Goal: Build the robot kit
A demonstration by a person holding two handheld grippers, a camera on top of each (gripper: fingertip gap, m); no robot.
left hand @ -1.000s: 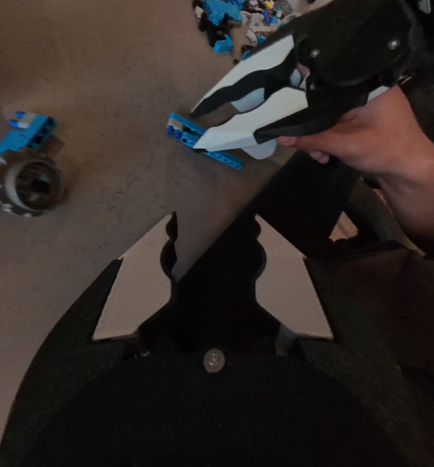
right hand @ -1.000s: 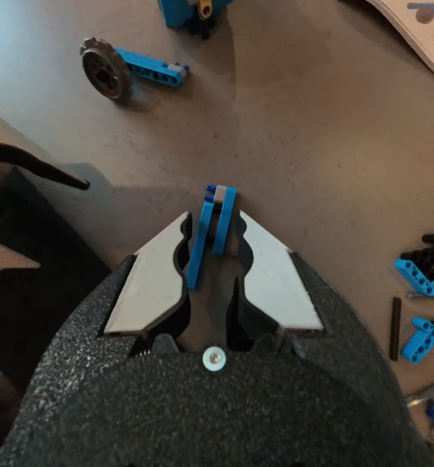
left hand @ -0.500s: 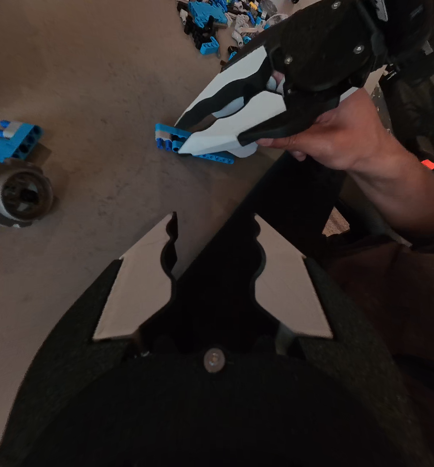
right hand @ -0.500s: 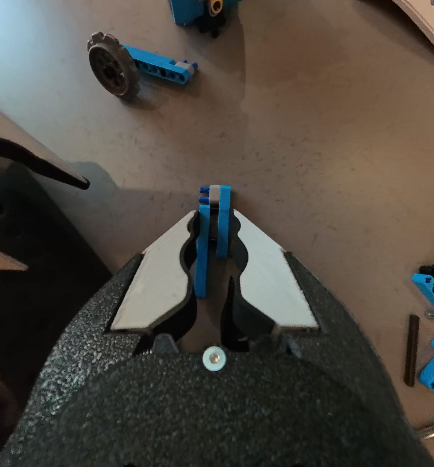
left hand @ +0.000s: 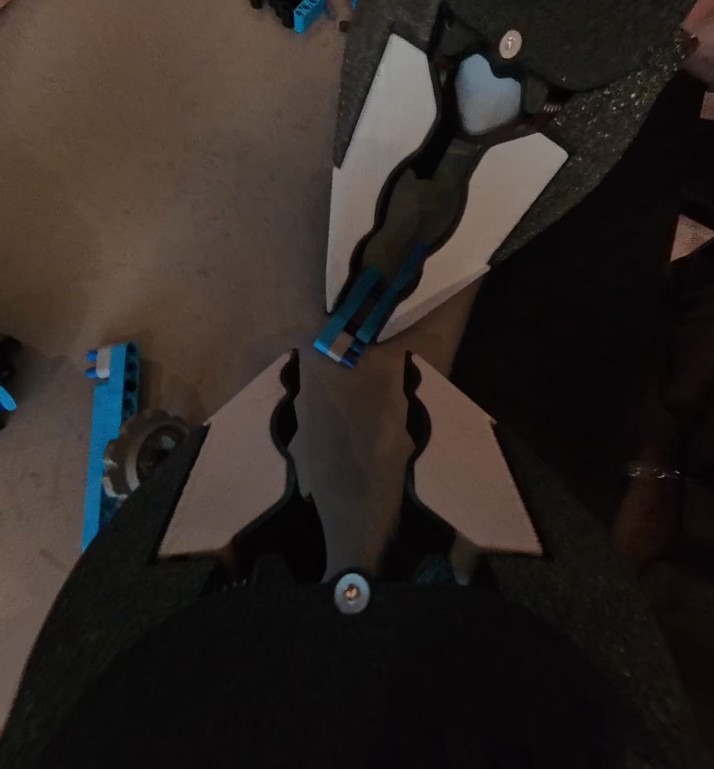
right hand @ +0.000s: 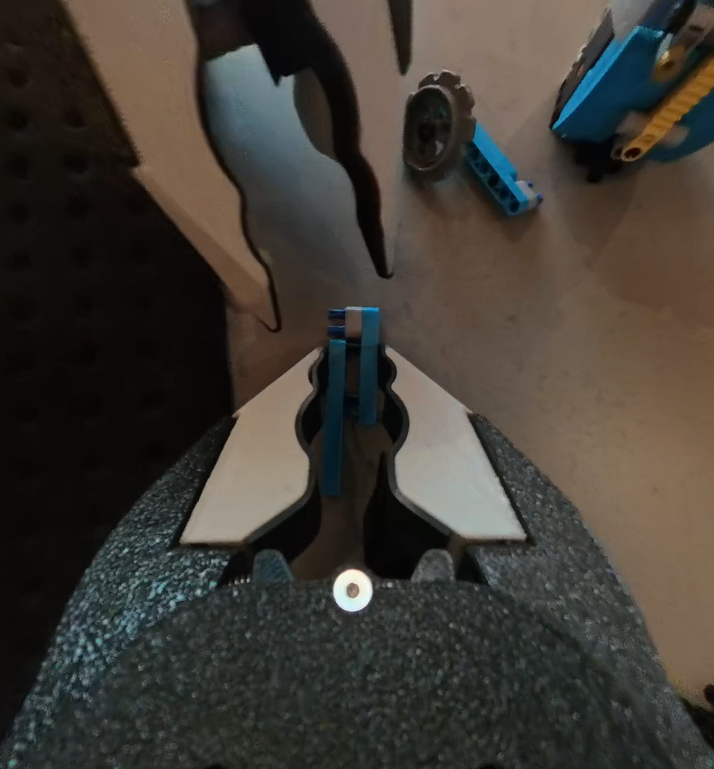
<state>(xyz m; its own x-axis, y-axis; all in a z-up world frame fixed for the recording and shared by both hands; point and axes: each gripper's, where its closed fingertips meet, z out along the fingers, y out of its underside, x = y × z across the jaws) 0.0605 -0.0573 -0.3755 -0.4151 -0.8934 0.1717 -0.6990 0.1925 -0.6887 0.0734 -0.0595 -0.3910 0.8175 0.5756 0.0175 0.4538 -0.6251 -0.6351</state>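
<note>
Blue beam assembly [right hand: 351, 374], two parallel blue beams joined by a grey connector with dark blue pins at the tip, is clamped between the fingers of the right gripper [right hand: 353, 353], its pinned end sticking out past the fingertips. In the left wrist view the same assembly [left hand: 349, 328] points at the left gripper [left hand: 351, 358], whose fingers are spread apart with nothing between them; the assembly's pinned end sits just beyond the gap between its tips, apart from both. Right gripper [left hand: 353, 328] comes in from the top of that view, tip to tip with the left one. Assembly is close to the near edge of the tan table [left hand: 159, 187], over the surface; cannot tell if it touches the top. Beside the left gripper, on the table, lies a second blue beam [left hand: 107, 432] with a grey toothed wheel [left hand: 143, 449] at one end and a grey connector with blue pins at the other; also seen in the right wrist view, wheel [right hand: 434, 120] and beam [right hand: 496, 170], well apart from the held assembly. Larger blue build with a yellow toothed strip [right hand: 654, 91] sits further in on the table. Loose blue and black parts [left hand: 305, 10] lie towards the far edge.
</note>
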